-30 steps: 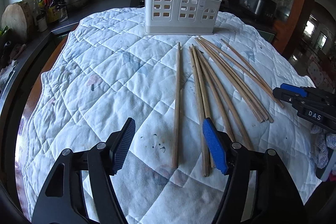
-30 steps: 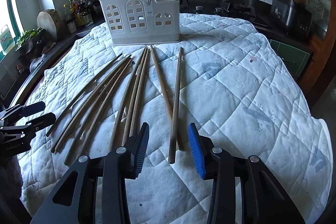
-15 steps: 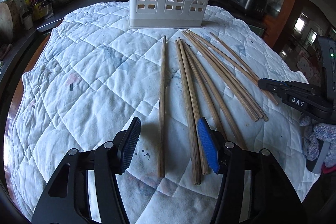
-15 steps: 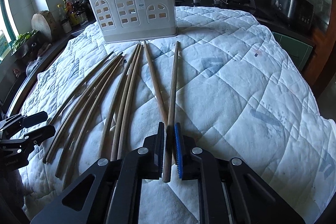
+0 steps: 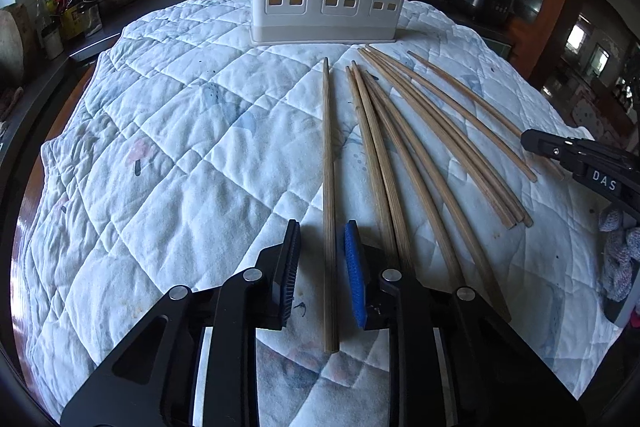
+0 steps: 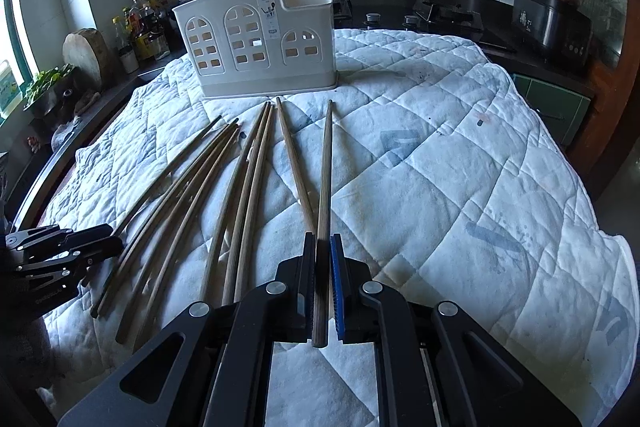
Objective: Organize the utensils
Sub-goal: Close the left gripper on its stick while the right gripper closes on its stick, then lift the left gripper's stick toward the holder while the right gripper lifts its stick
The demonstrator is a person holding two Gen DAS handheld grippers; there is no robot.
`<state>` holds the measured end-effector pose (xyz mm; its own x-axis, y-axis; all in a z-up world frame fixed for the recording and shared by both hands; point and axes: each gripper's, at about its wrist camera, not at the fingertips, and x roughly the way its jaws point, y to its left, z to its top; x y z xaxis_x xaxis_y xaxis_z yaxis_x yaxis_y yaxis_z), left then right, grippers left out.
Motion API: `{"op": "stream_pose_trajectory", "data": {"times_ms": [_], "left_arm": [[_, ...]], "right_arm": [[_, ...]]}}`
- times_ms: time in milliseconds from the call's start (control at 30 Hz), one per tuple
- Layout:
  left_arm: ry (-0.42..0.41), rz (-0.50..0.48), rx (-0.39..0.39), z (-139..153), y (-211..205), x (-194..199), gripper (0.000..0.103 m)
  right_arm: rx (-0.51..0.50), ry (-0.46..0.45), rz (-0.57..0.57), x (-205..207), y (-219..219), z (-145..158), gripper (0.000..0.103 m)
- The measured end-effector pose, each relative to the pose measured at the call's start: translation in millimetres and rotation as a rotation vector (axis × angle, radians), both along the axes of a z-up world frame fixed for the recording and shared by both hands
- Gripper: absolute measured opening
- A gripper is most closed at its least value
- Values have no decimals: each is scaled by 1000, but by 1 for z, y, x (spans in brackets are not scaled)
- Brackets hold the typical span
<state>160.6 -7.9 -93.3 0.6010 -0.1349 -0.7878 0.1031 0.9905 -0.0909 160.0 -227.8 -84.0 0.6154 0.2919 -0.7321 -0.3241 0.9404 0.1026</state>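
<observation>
Several long wooden chopsticks [image 5: 404, 143] lie fanned on a white quilted cloth [image 5: 180, 155] before a white utensil holder [image 5: 326, 1] with arched cut-outs. My left gripper [image 5: 322, 259] straddles the leftmost chopstick [image 5: 329, 187]; its jaws stand a little apart from the stick on both sides. My right gripper [image 6: 323, 269] is shut on the rightmost chopstick [image 6: 325, 171] near its end. The holder also shows in the right wrist view [image 6: 260, 39]. The other chopsticks [image 6: 224, 187] lie to the left of the held one.
A dark counter with bottles [image 6: 140, 31] and a round wooden block [image 6: 86, 53] runs along the left. A black appliance [image 6: 552, 21] stands at the back right. The right gripper shows at the left wrist view's right edge [image 5: 580, 159].
My right gripper closed on the rightmost chopstick. My left gripper shifted right over the leftmost chopstick and its jaws narrowed around it.
</observation>
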Motion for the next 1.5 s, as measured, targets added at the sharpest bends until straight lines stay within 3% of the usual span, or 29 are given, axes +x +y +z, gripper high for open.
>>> {"op": "stream_pose_trajectory", "data": {"times_ms": [133, 533, 833, 1067, 1233, 1500], "left_arm": [[-13, 1, 44, 2, -2, 0, 7], [-102, 17, -14, 36, 12, -14, 6], [-170, 15, -60, 69, 23, -10, 6], [-213, 0, -38, 95, 27, 7, 5], [-168, -11, -85, 85, 34, 3, 5], [-50, -8, -61, 35, 31, -12, 9]], "right_arm": [[10, -16, -1, -6, 0, 6, 7], [29, -71, -3, -24, -3, 31, 7], [25, -153, 23, -25, 5, 67, 7], [25, -214, 51, -10, 13, 104, 7], [7, -234, 66, -11, 19, 111, 7], [13, -226, 62, -11, 18, 106, 7]]}}
